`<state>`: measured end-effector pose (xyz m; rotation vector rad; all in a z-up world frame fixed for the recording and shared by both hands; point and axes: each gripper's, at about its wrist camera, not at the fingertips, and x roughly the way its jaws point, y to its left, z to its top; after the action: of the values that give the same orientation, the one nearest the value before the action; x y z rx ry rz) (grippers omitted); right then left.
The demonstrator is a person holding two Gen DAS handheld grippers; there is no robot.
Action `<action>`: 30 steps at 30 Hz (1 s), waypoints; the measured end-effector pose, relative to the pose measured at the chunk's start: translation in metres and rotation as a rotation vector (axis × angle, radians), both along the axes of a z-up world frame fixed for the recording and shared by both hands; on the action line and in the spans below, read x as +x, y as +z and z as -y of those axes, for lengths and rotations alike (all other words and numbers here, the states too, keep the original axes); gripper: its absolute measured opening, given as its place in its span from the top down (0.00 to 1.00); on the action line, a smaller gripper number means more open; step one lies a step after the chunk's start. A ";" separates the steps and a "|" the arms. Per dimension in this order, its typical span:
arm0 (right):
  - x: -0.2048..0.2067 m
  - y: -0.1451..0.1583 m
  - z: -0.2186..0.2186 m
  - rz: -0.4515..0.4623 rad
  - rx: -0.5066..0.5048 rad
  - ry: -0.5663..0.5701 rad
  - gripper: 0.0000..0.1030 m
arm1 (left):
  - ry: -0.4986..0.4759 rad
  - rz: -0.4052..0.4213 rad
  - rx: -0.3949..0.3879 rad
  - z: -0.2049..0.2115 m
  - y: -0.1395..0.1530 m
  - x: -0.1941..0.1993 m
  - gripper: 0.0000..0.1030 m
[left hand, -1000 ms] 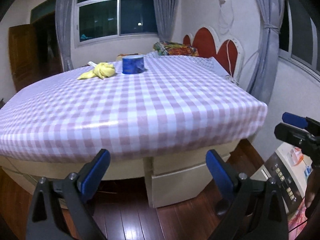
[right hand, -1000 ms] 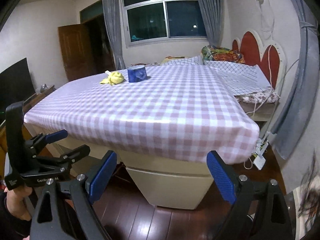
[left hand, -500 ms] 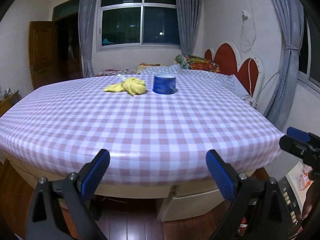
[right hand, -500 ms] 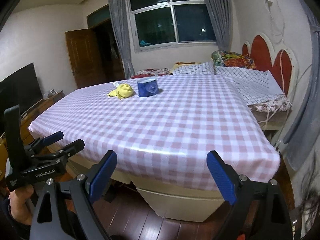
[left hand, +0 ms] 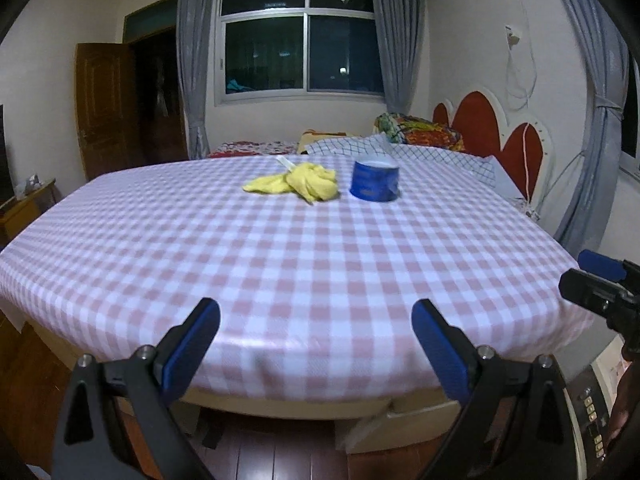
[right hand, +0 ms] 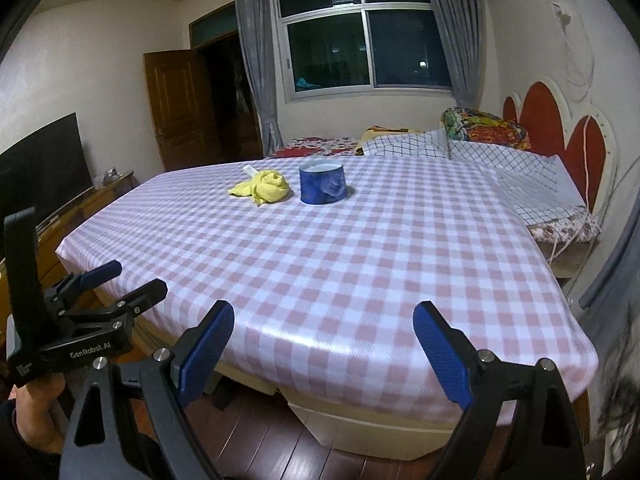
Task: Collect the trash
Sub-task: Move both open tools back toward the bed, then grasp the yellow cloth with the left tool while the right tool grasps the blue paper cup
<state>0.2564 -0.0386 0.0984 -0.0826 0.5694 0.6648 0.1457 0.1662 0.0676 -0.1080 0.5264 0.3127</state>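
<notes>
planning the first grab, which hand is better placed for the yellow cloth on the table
Left, by a small margin. The yellow cloth lies on the left of the blue tub, so the left gripper need not reach past it. Both it and the right gripper are open, empty and far off at the table's near edge.

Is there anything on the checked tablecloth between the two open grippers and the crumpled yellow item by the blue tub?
Nothing visible. Between the left gripper, the right gripper and the yellow crumpled item there is only bare checked tablecloth. The blue tub stands to the item's right, beside it and off the direct line. Both grippers are open and empty.
</notes>
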 end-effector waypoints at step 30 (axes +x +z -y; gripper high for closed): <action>0.163 0.017 -0.143 -0.098 -0.170 0.035 0.27 | -0.036 -0.154 -0.019 -0.096 0.031 0.165 0.14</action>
<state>0.4190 0.1049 0.1153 -0.2208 0.7198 0.6564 0.3103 0.2626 0.0984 -0.0935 0.6835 0.2822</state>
